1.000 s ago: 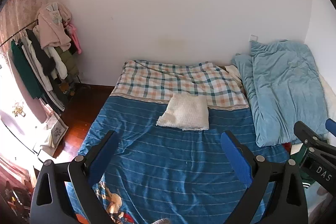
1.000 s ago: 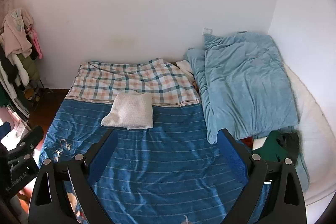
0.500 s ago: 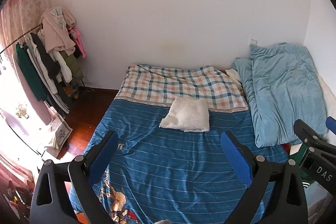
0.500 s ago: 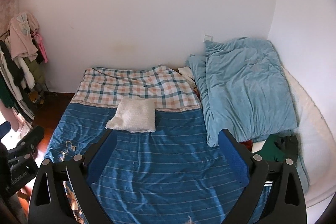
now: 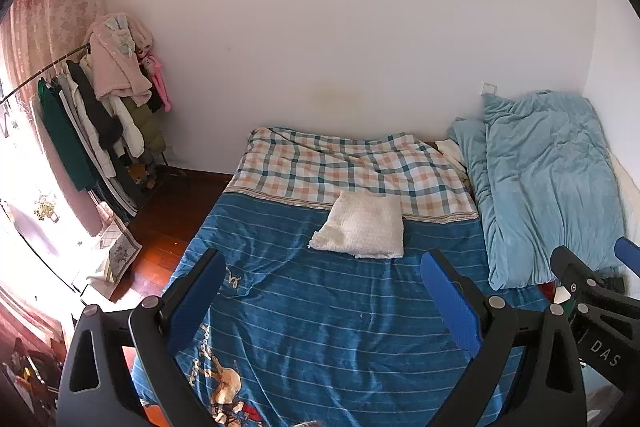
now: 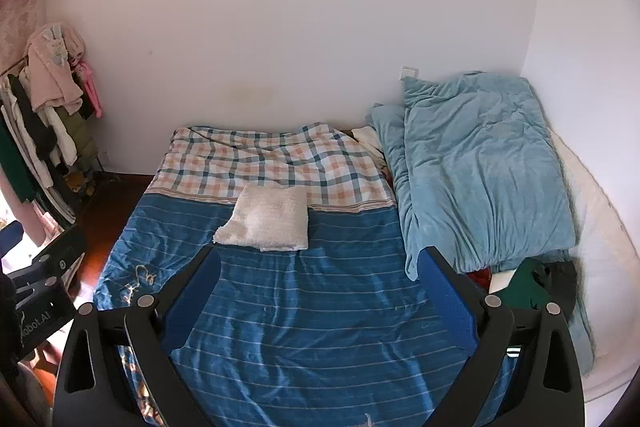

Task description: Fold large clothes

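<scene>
A folded white fluffy garment (image 5: 362,230) lies on the blue striped bedspread (image 5: 320,315), near the checked section; it also shows in the right wrist view (image 6: 268,218). A heap of dark green and black clothes (image 6: 536,285) lies at the bed's right side, below the light blue duvet. My left gripper (image 5: 320,267) is open and empty, held above the bed's near half. My right gripper (image 6: 318,265) is open and empty, also above the bed. Each gripper's edge shows in the other's view.
A light blue duvet (image 6: 476,171) lies folded along the bed's right side by the wall. A checked sheet (image 5: 352,167) covers the bed's far end. A clothes rack (image 5: 92,115) with hanging garments stands on the left on the wooden floor (image 5: 160,223).
Both grippers have pulled back and risen; the bed and white garment look smaller and lower in view, with more wall and floor showing. Both stay open.
</scene>
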`<state>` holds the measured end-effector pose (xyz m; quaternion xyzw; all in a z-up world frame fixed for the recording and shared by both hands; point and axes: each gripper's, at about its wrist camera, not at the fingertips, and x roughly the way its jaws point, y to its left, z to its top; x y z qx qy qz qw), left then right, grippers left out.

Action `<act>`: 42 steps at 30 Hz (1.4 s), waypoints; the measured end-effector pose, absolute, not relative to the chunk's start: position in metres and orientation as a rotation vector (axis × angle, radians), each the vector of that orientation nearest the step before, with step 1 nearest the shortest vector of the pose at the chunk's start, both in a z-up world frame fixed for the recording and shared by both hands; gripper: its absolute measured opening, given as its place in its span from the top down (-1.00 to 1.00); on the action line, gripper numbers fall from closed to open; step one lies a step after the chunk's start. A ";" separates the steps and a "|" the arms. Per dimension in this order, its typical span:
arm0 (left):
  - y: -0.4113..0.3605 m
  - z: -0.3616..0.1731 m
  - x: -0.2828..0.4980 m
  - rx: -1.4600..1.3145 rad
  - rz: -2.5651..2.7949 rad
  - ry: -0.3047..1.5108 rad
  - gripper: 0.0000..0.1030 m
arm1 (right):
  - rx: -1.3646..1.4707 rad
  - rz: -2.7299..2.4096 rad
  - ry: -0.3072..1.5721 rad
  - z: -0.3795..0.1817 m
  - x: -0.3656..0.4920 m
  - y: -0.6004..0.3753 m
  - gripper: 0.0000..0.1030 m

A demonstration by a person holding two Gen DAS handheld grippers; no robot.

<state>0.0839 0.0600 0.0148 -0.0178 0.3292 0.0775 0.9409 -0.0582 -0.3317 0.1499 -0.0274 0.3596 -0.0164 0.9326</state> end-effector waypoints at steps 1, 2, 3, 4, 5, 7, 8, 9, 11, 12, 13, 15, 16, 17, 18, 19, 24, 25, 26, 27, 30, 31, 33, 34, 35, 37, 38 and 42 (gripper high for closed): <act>0.060 0.015 0.085 -0.035 0.160 0.673 -0.94 | -0.053 -0.030 0.737 0.150 -0.058 -0.331 -0.94; 0.060 0.016 0.085 -0.035 0.159 0.674 -0.94 | -0.052 -0.026 0.736 0.150 -0.057 -0.331 -0.95; 0.059 0.016 0.084 -0.035 0.162 0.672 -0.94 | -0.053 -0.025 0.735 0.150 -0.057 -0.331 -0.95; 0.059 0.017 0.085 -0.036 0.163 0.671 -0.95 | -0.054 -0.023 0.734 0.150 -0.056 -0.330 -0.95; 0.059 0.017 0.085 -0.037 0.162 0.672 -0.95 | -0.054 -0.021 0.734 0.149 -0.057 -0.330 -0.95; 0.059 0.018 0.085 -0.035 0.165 0.668 -0.95 | -0.058 -0.020 0.730 0.149 -0.056 -0.328 -0.95; 0.059 0.017 0.085 -0.033 0.166 0.666 -0.95 | -0.056 -0.018 0.730 0.148 -0.056 -0.329 -0.95; 0.058 0.018 0.085 -0.035 0.164 0.665 -0.95 | -0.053 -0.016 0.730 0.148 -0.057 -0.329 -0.95; 0.059 0.018 0.086 -0.035 0.166 0.664 -0.95 | -0.056 -0.018 0.730 0.147 -0.057 -0.328 -0.95; 0.058 0.018 0.086 -0.035 0.164 0.664 -0.95 | -0.052 -0.018 0.731 0.146 -0.059 -0.327 -0.95; 0.058 0.018 0.086 -0.035 0.164 0.665 -0.95 | -0.052 -0.017 0.732 0.146 -0.058 -0.327 -0.95; 0.058 0.018 0.086 -0.033 0.168 0.664 -0.95 | -0.052 -0.013 0.734 0.145 -0.055 -0.328 -0.95; 0.058 0.018 0.086 -0.036 0.167 0.665 -0.95 | -0.053 -0.013 0.734 0.145 -0.054 -0.329 -0.95; 0.058 0.018 0.086 -0.035 0.165 0.666 -0.95 | -0.053 -0.012 0.734 0.145 -0.054 -0.329 -0.95; 0.058 0.018 0.086 -0.033 0.165 0.666 -0.95 | -0.052 -0.011 0.734 0.145 -0.054 -0.329 -0.95; 0.058 0.019 0.086 -0.031 0.165 0.666 -0.95 | -0.051 -0.011 0.733 0.145 -0.054 -0.329 -0.96; 0.059 0.018 0.086 -0.033 0.165 0.663 -0.95 | -0.055 -0.010 0.727 0.145 -0.048 -0.330 -0.96; 0.060 0.019 0.086 -0.033 0.163 0.661 -0.95 | -0.054 -0.009 0.726 0.145 -0.047 -0.330 -0.96; 0.060 0.020 0.086 -0.032 0.163 0.658 -0.95 | -0.053 -0.009 0.724 0.145 -0.047 -0.330 -0.96; 0.060 0.020 0.086 -0.031 0.164 0.656 -0.95 | -0.056 -0.008 0.725 0.145 -0.046 -0.331 -0.96; 0.062 0.020 0.085 -0.028 0.163 0.654 -0.95 | -0.056 -0.010 0.722 0.145 -0.045 -0.330 -0.96; 0.062 0.020 0.085 -0.029 0.165 0.655 -0.95 | -0.056 -0.010 0.720 0.144 -0.043 -0.329 -0.96; 0.063 0.020 0.085 -0.029 0.164 0.655 -0.95 | -0.054 -0.014 0.719 0.144 -0.047 -0.329 -0.96; 0.063 0.020 0.085 -0.029 0.162 0.654 -0.95 | -0.053 -0.013 0.718 0.144 -0.045 -0.328 -0.96; 0.063 0.020 0.085 -0.029 0.161 0.654 -0.95 | -0.054 -0.013 0.718 0.143 -0.044 -0.328 -0.96; 0.064 0.020 0.085 -0.028 0.163 0.654 -0.96 | -0.054 -0.013 0.720 0.143 -0.044 -0.328 -0.96; 0.065 0.021 0.085 -0.028 0.163 0.654 -0.96 | -0.054 -0.013 0.720 0.143 -0.045 -0.328 -0.96; 0.067 0.022 0.084 -0.027 0.164 0.656 -0.96 | -0.052 -0.012 0.719 0.143 -0.045 -0.327 -0.96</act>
